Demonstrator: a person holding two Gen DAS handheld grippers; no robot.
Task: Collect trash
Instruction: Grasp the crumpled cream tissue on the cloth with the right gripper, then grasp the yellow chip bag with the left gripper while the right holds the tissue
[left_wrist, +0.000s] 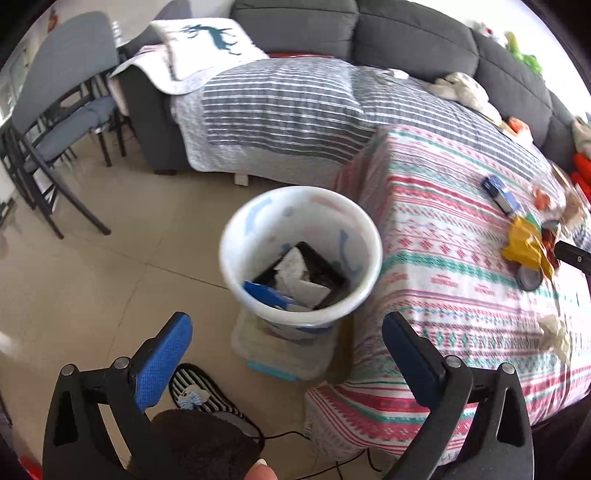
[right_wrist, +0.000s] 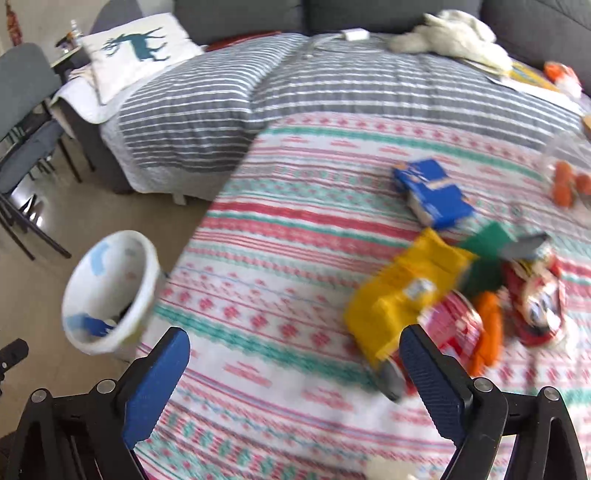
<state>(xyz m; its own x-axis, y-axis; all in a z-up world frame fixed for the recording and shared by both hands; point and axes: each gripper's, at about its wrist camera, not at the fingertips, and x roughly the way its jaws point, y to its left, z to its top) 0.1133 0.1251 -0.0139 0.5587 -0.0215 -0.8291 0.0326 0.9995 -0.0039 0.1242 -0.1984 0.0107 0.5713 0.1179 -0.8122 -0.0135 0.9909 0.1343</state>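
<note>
Hovering over the white bin (left_wrist: 301, 254), your left tool (left_wrist: 288, 354) has its blue pads spread wide with nothing between them. The bin stands on a clear lidded box (left_wrist: 280, 350) on the tiled floor (left_wrist: 110, 266), hard against the corner of the patterned surface (left_wrist: 443, 258). Inside the bin: a blue carton (left_wrist: 267, 295), crumpled white paper (left_wrist: 299, 277) and a dark tray (left_wrist: 325, 273).

Your right tool (right_wrist: 295, 369) is above the surface, pads also spread wide and holding nothing. View here is motion-blurred.

Trash on the surface, seen from the right wrist:
- yellow bag (right_wrist: 402, 291), just beyond the right-hand pad
- blue box (right_wrist: 432, 192), farther back, apart from the bag
- red-and-white wrapper (right_wrist: 454, 325) partly under the bag
- orange piece (right_wrist: 489, 328) beside the wrapper
- green piece (right_wrist: 487, 240) behind the bag
- red printed packet (right_wrist: 539, 302) at the right of the pile

A crumpled tissue (left_wrist: 554, 332) lies near the surface's edge in the left view. A striped slipper (left_wrist: 199, 391) sits on the floor below the left tool. The grey sofa (left_wrist: 406, 33) with its striped quilt (left_wrist: 280, 107) runs behind.
</note>
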